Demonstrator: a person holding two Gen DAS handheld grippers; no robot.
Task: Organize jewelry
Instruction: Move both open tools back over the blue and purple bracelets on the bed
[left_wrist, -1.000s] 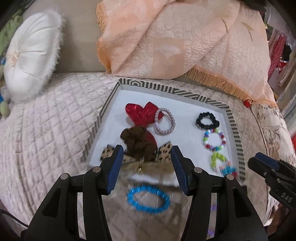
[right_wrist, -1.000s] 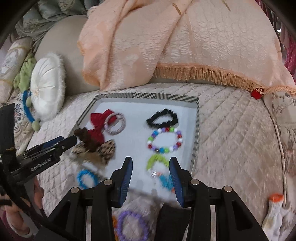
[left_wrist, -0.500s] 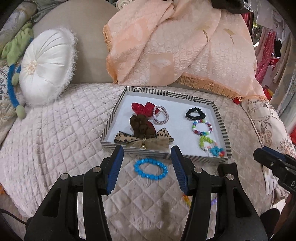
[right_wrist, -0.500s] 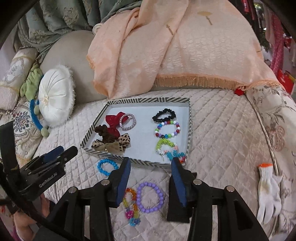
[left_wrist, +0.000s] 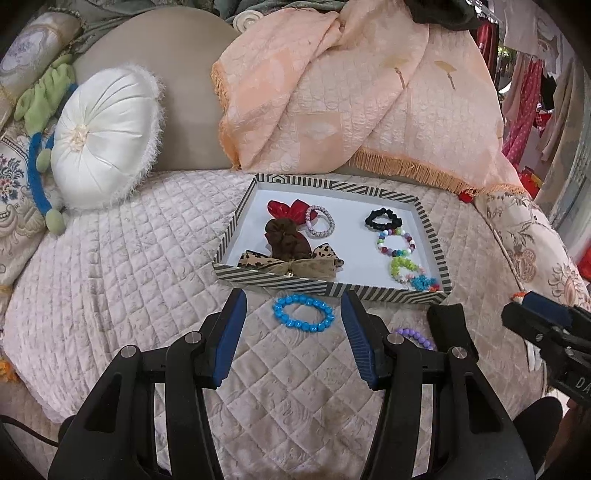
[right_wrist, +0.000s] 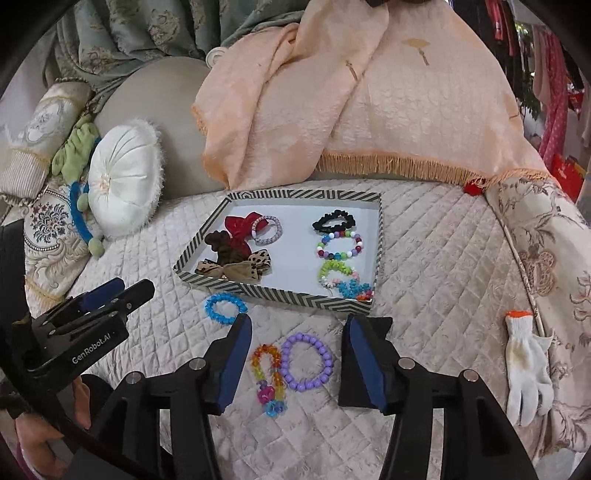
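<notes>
A striped tray (left_wrist: 325, 287) (right_wrist: 273, 291) on the quilted bed holds bows, scrunchies and several bead bracelets. A blue bead bracelet (left_wrist: 303, 313) (right_wrist: 225, 307) lies on the quilt just in front of the tray. My left gripper (left_wrist: 293, 325) is open and empty, its jaws on either side of the blue bracelet and above it. A purple bead bracelet (right_wrist: 306, 361) and a multicolour bracelet (right_wrist: 269, 376) lie nearer. My right gripper (right_wrist: 299, 350) is open and empty above them.
A white round cushion (left_wrist: 103, 136) sits at the back left. A peach fringed blanket (left_wrist: 351, 99) hangs behind the tray. A white work glove (right_wrist: 526, 365) lies at the right. A black block (right_wrist: 369, 365) sits beside the purple bracelet.
Both grippers have pulled back from the tray toward me. The tray looks smaller and the loose bracelets on the quilt have come into view. Both stay open.
</notes>
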